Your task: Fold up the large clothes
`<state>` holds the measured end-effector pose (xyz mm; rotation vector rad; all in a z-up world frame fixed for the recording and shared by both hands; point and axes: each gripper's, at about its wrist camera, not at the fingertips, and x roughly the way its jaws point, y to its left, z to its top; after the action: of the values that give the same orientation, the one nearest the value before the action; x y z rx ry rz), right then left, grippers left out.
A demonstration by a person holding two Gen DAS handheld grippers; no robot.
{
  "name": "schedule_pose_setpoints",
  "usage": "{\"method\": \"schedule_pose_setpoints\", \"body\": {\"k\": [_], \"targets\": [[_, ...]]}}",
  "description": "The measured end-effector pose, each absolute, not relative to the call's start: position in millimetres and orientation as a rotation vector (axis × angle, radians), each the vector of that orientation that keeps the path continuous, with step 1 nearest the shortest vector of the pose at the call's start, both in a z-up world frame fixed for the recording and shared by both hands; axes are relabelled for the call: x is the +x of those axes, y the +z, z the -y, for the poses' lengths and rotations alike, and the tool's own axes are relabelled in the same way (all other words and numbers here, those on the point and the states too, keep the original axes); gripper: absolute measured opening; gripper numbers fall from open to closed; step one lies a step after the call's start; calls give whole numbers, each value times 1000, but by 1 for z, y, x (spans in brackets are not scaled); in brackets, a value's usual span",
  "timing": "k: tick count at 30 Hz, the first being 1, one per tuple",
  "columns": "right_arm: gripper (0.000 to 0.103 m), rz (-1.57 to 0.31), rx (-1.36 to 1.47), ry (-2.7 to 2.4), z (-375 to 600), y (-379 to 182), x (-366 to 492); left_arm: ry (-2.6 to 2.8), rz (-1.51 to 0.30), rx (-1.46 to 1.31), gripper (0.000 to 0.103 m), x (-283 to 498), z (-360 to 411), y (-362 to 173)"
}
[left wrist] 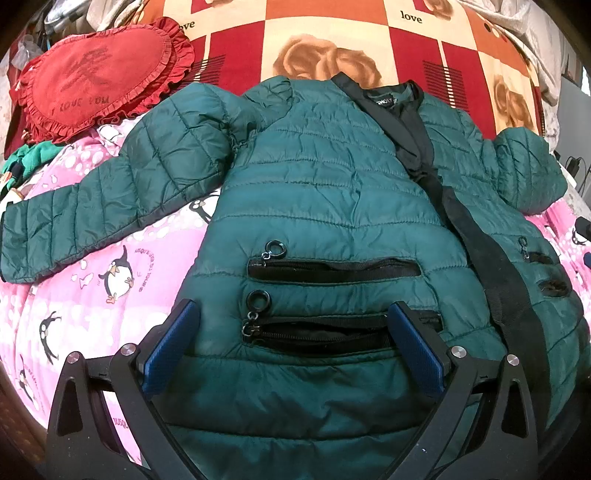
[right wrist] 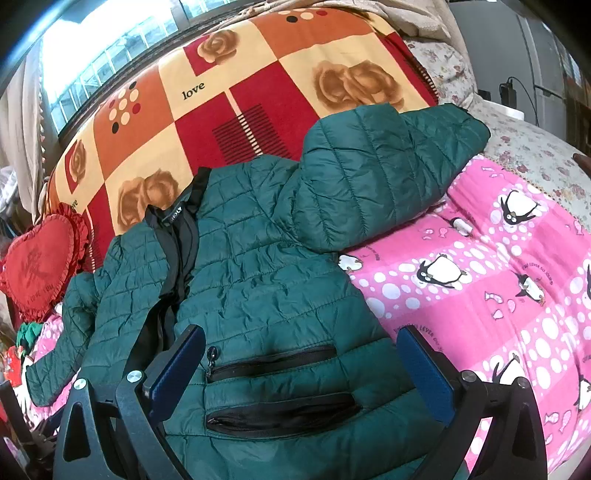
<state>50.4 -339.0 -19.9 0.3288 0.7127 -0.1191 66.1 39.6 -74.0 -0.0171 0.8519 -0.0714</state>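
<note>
While both grippers hang with fingers spread wide, gripping nothing, the green jacket [left wrist: 332, 177] lies flat ahead.

Left gripper [left wrist: 291, 345] frames a zip pocket [left wrist: 332, 267]; right gripper [right wrist: 301, 369] spans the jacket's edge beside the pink penguin blanket [right wrist: 480, 288].

A green quilted jacket [left wrist: 317, 177] lies front-up across a bed, spread on a pink penguin-print quilt [left wrist: 92, 295], its collar toward a red, orange and cream checked blanket [left wrist: 332, 33] printed with roses and the word "love". One sleeve [left wrist: 85, 206] stretches out to the left; the other [left wrist: 524, 170] is bunched at the right. A black placket [left wrist: 461, 221] runs diagonally down the chest. The left tool [left wrist: 291, 332] hovers over the lower front with its blue-padded jaws wide apart, flanking the lower of two black zip pockets [left wrist: 332, 267], apparently without touching the fabric. A red frilled heart cushion [left wrist: 96, 74] sits upper left.
</note>
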Motion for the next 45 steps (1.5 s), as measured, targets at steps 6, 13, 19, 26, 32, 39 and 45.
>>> {"method": "schedule_pose_setpoints", "body": {"k": [6, 13, 19, 26, 32, 39, 45], "targets": [[103, -713, 332, -120, 339, -20, 50, -72, -852, -16, 102, 66, -39, -74], [103, -714, 333, -121, 339, -20, 50, -71, -853, -15, 102, 66, -39, -75], [103, -708, 331, -123, 338, -18, 50, -69, -851, -7, 102, 65, -39, -77], [103, -687, 307, -121, 333, -8, 48, -79, -831, -15, 102, 67, -42, -70], [103, -618, 162, -46, 292, 33, 53, -56, -762, -9, 102, 88, -66, -17], [103, -489, 3, 136, 229, 74, 89, -19, -731, -140, 102, 133, -96, 25], [103, -595, 6, 129, 218, 26, 120, 5, -741, -131, 102, 142, -83, -2]]}}
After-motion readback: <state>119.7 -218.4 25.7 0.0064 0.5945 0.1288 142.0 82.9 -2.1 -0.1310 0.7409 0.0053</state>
